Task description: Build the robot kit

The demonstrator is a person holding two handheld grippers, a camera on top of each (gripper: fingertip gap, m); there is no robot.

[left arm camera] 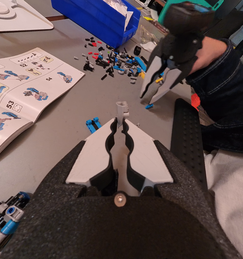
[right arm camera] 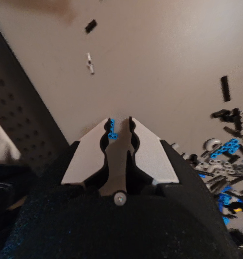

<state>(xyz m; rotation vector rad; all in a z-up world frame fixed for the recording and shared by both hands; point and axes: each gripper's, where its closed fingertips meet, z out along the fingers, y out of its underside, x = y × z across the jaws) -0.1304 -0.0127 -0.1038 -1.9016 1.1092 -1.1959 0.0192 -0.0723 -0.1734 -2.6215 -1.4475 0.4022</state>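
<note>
The grey table [left arm camera: 78, 140] is bearing everything, and the open instruction booklet [left arm camera: 26, 89] is lying at its left side; places below are told from that booklet. Far to the booklet's right, a black perforated strip [left arm camera: 188, 140] is running along the table edge. Beyond the booklet's far corner a blue bin [left arm camera: 98, 21] is standing, with a loose pile of small black, grey, blue and red parts [left arm camera: 113, 63] spilling out in front of it.

To the right of the booklet's near corner, the left gripper [left arm camera: 119, 120] is clamping a light grey connector piece [left arm camera: 122, 110], whose long axis is pointing straight out past the tips. A blue beam pair [left arm camera: 93, 124] is lying just left of those tips.

Farther right, the right gripper [right arm camera: 119, 120] is hovering with its jaws apart, straddling a small blue L-shaped piece [right arm camera: 112, 131] lying on the table. That piece is lying close against the left finger, perhaps touching it, its long arm running along the fingers. A small grey pin [right arm camera: 90, 63] is lying well ahead.
</note>
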